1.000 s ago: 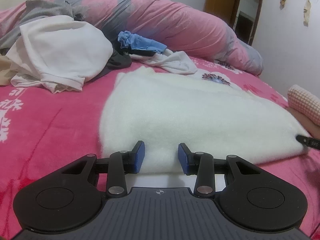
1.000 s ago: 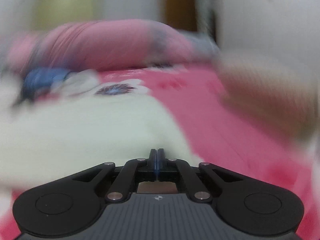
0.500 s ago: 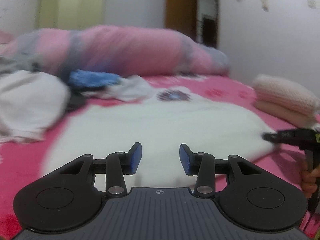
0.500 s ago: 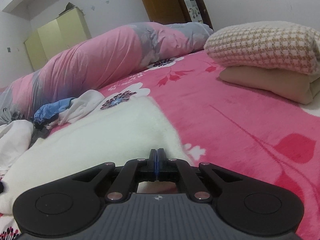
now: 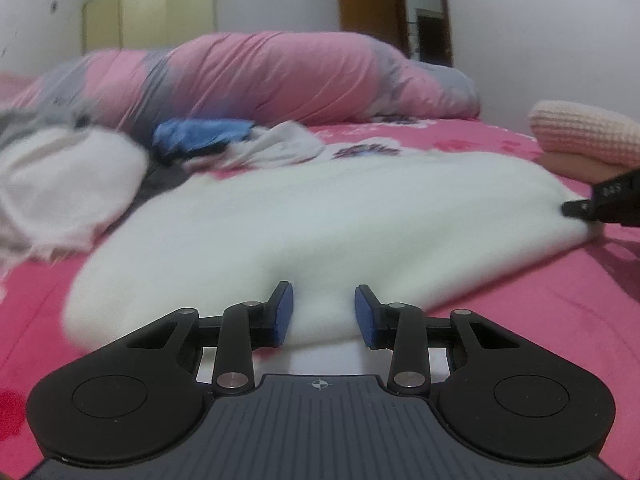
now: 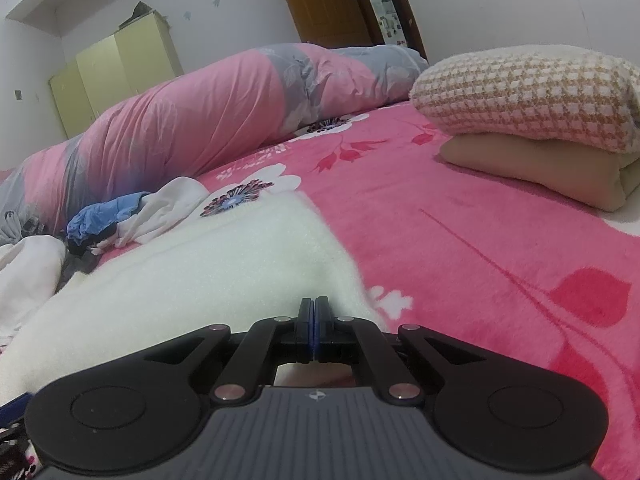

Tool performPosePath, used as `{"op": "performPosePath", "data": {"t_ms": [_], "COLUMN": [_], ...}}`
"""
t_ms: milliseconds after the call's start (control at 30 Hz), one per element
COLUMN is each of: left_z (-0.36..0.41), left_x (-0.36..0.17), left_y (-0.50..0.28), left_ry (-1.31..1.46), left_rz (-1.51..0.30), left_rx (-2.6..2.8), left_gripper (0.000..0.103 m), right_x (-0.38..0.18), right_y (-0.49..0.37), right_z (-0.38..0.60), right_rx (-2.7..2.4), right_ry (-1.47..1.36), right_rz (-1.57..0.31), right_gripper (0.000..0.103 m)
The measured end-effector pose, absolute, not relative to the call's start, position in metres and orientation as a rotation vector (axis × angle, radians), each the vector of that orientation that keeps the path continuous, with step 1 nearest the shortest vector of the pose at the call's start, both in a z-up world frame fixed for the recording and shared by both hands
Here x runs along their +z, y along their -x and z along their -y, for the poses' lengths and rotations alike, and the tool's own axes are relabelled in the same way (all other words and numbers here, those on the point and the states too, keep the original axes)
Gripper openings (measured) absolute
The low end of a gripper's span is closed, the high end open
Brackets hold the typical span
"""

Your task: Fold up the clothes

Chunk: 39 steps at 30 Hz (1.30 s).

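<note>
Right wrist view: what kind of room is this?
Most likely a home bedroom: a bed with a pink floral blanket, a rolled-up pink and grey duvet along its far side, and a yellow-green wardrobe against the wall.

Clothes pile [image 5: 60, 184] blocks left; folded stack [image 6: 532, 120] blocks right.

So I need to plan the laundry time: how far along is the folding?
Done: a checked knit folded on a beige piece. In hand: the white fleece; the right gripper is shut at its corner, the left gripper is closing around its near edge, not yet pinching. Left: the loose heap with blue cloth.
</note>
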State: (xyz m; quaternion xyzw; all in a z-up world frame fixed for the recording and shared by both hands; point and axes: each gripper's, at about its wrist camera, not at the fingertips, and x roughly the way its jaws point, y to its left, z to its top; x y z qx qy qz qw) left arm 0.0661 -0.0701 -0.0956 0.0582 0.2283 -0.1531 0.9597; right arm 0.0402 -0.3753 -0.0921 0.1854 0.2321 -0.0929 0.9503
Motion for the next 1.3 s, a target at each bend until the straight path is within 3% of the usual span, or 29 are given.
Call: {"op": "performPosePath", "data": {"t_ms": [133,200,333,400,567,833,967,1067,1167,1300], "left_z": [0.045,0.034,-0.002,-0.011,-0.049,-0.094,-0.075,-0.059,-0.067,-0.079], "left_x": [-0.096,-0.094,-0.094,-0.094,-0.097,-0.093,-0.086,-0.085,-0.081,-0.078], "left_y": [-0.064,-0.065,-0.073,-0.073,-0.075,-0.07,-0.069,-0.074,-0.081,-0.081], "left_ry": [-0.114,-0.085,0.056,0.036,0.134,0.279,0.136,0.043,0.076,0.029], "left_rz": [-0.469,-0.475,-0.519,-0.517,-0.551,-0.578,-0.571,-0.555,-0.542,-0.514], "left_rx": [-0.315,-0.302,-0.308,-0.275,-0.256,-0.182,-0.241,-0.25,-0.205,-0.049], "left_gripper": [0.034,0.023,0.023,0.013,0.005,0.006,0.024,0.025,0.035,0.033], "right_x": [-0.092,-0.092,-0.091,-0.091,-0.091,-0.091,-0.091,-0.091,-0.091,-0.091], "right_y": [-0.041,-0.041,-0.042,-0.042,-0.043,-0.044,-0.044,-0.044,-0.045,-0.045], "right_z": [0.374,0.373,0.372,0.372,0.37,0.368,0.368,0.368,0.369,0.37], "right_rx": [-0.193,-0.196,-0.199,-0.202,-0.206,-0.211,-0.211,-0.21,-0.21,-0.209], "right_ry": [-0.364,-0.357,-0.345,-0.34,-0.33,-0.319,-0.32,-0.319,-0.318,-0.319], "right_rz": [-0.475,-0.476,-0.479,-0.479,-0.481,-0.481,-0.481,-0.481,-0.482,-0.481], "right_gripper": [0.0,0.0,0.0,0.0,0.0,0.0,0.0,0.0,0.0,0.0]}}
